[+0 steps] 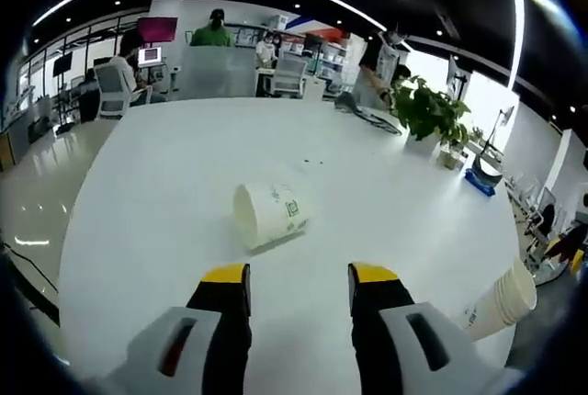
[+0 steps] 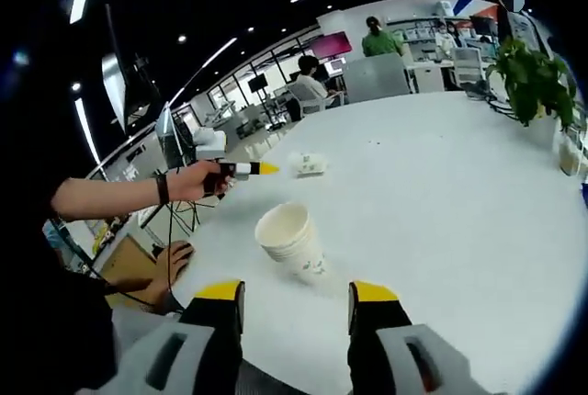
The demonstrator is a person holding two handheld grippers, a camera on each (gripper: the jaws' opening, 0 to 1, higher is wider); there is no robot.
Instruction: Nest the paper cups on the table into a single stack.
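We see a smooth white worktop (image 1: 165, 193) with a soft sheen, and on it a matt white paper cup (image 1: 268, 214) lying on its side, green print on its wall. In the right gripper view the cup stack (image 2: 292, 240) looks like the same matt paper, cream inside its rim. Each tool, left tool (image 1: 299, 287) and right tool (image 2: 298, 304), looks like black and grey plastic with yellow tips, while the floor (image 1: 37, 184) beside the worktop is glossy and mirrors the lights.

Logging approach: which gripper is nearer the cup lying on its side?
Left. The left gripper points at the lying cup, just ahead of its open fingers. The right gripper sits by the upright stack, farther off.
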